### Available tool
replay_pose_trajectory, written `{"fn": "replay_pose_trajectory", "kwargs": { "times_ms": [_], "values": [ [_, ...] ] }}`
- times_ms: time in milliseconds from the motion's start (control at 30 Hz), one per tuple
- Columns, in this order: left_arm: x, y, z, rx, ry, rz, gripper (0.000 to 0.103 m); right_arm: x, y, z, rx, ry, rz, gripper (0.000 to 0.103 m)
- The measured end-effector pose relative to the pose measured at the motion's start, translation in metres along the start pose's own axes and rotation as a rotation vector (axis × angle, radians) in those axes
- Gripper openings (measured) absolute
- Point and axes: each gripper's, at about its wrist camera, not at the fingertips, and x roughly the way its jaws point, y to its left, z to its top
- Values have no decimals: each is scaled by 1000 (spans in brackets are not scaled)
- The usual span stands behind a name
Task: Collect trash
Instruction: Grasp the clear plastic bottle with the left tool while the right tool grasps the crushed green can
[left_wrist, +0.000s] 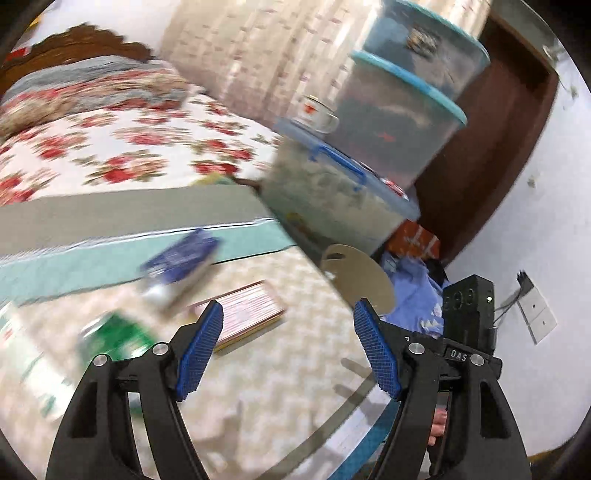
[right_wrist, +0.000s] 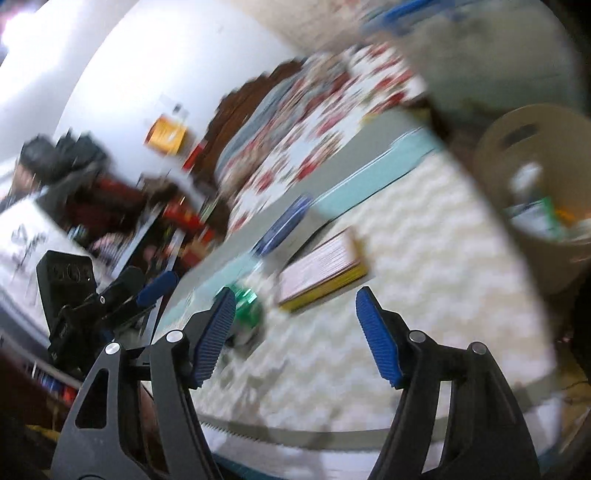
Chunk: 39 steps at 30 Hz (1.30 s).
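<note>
Both views are motion-blurred. On the pale chevron bedding lie a blue packet (left_wrist: 181, 258), a green packet (left_wrist: 118, 334), a flat pink-and-yellow box (left_wrist: 243, 314) and a white-and-green carton (left_wrist: 26, 354). My left gripper (left_wrist: 288, 343) is open and empty above the bedding. My right gripper (right_wrist: 295, 332) is open and empty; ahead of it lie the green packet (right_wrist: 245, 304), the flat box (right_wrist: 321, 266) and the blue packet (right_wrist: 284, 225). A tan bin (right_wrist: 535, 177) holding trash stands at the right; its rim shows in the left wrist view (left_wrist: 358, 273).
Stacked clear storage tubs with blue lids (left_wrist: 369, 147) stand beyond the bedding, with a cup (left_wrist: 317, 110) on one. A flowered bedspread (left_wrist: 122, 147) lies behind. Blue cloth (left_wrist: 413, 295) lies by the bin. A cluttered shelf (right_wrist: 122, 206) stands at the left. The left gripper shows in the right wrist view (right_wrist: 155, 288).
</note>
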Motion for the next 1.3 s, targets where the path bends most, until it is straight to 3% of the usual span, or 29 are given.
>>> {"fn": "replay_pose_trajectory", "kwargs": {
  "times_ms": [100, 267, 400, 600, 733, 833, 1033, 1133, 1300],
  "values": [
    [-38, 36, -17, -80, -30, 48, 70, 39, 23, -9, -23, 84, 30, 64],
    [-73, 100, -47, -250, -56, 136, 69, 105, 49, -28, -5, 229, 70, 42],
    [-92, 143, -66, -371, -66, 130, 69, 137, 76, -52, -63, 318, 67, 41],
    [-86, 153, -83, -379, -16, 114, 70, 174, 112, -80, -186, 379, -30, 41],
    [-78, 156, -92, -386, 5, 123, 76, 197, 145, -104, -251, 451, 40, 41],
    [-73, 156, -94, -371, 10, 172, 77, 194, 157, -106, -312, 435, 39, 42],
    [-54, 143, -98, -300, 48, 220, 81, 153, 149, -81, -310, 334, 60, 42],
    [-43, 139, -97, -264, 69, 269, 82, 134, 136, -56, -284, 248, 22, 42],
    [-31, 147, -102, -288, 102, 292, 80, 138, 105, -17, -208, 194, -59, 42]
  ]
}}
